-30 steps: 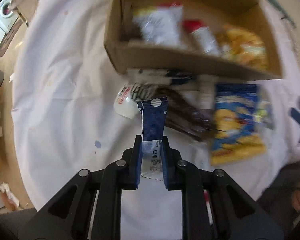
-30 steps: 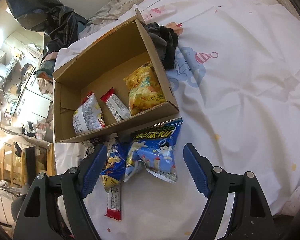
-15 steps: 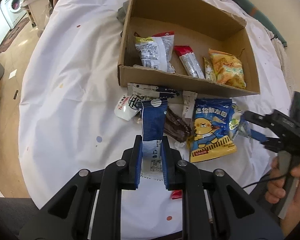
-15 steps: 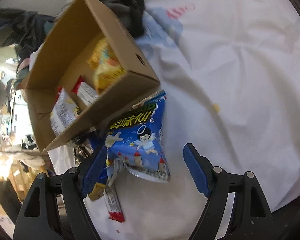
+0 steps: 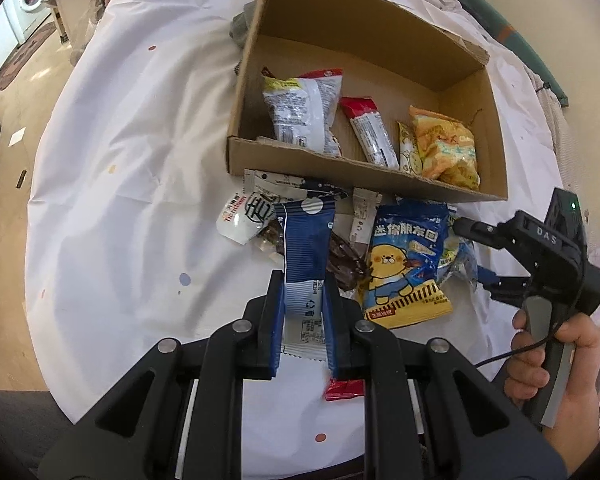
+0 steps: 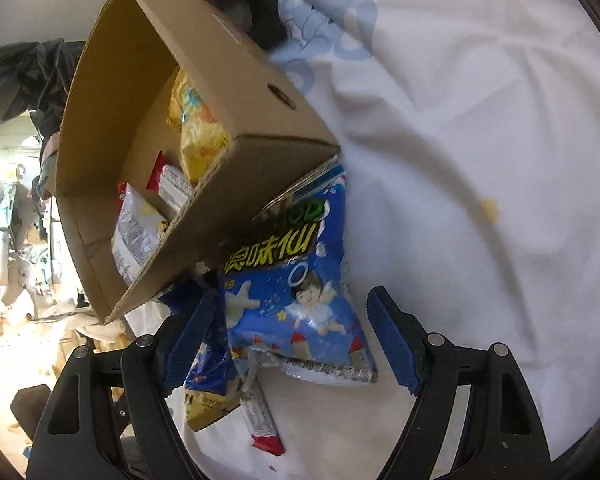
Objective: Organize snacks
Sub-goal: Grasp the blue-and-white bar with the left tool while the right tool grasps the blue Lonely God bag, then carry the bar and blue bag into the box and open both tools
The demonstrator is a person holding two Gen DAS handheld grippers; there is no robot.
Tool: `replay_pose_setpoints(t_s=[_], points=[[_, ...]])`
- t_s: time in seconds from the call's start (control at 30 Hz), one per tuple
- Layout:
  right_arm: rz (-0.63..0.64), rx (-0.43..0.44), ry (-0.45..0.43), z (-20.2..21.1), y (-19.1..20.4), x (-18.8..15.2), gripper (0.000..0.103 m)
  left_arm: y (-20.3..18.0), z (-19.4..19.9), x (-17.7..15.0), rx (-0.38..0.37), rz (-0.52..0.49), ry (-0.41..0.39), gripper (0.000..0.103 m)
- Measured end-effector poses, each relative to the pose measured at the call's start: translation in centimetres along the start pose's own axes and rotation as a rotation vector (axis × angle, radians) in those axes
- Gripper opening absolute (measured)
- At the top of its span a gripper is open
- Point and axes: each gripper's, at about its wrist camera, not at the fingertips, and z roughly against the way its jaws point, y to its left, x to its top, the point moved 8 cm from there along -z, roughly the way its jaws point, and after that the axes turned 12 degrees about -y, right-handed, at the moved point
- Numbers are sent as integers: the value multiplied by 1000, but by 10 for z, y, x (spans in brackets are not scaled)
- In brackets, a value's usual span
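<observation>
My left gripper (image 5: 302,304) is shut on a dark blue and white snack sachet (image 5: 306,248), lifted above a pile of loose snacks (image 5: 404,264) on the white sheet. Behind the pile lies an open cardboard box (image 5: 340,172) holding a white bag (image 5: 300,108), a red-topped bar (image 5: 370,130) and an orange bag (image 5: 446,146). My right gripper (image 6: 290,332) is open, its fingers either side of a blue bag with an angel figure (image 6: 296,280) that lies against the box (image 6: 236,80). The right gripper (image 5: 496,276), held by a hand, also shows in the left wrist view.
A white printed sheet (image 6: 480,120) covers the surface. A dark cloth (image 6: 252,0) lies behind the box. A red-ended bar (image 6: 260,420) and a blue-yellow bag (image 6: 208,384) lie near the right gripper's left finger. The surface's edge and floor (image 5: 8,208) are on the left.
The right gripper has come down and rolled, closing in over the blue angel bag. The left gripper has risen slightly with the sachet, and the right gripper has come into its view.
</observation>
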Motion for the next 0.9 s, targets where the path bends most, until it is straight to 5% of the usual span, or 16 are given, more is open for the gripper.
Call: replay_pose_setpoints(t_s=[0.27,0.6,0.9], points=[[125,-6,44,-3,7,-13,50,9,-4,-1,23,14,3,15],[228,9,-40,56,-4,-29,46,9,-4,-4,33,7,-3,15],[284,188,-49,76,38,-39,46,16,10,7,97,-21,-100,15]])
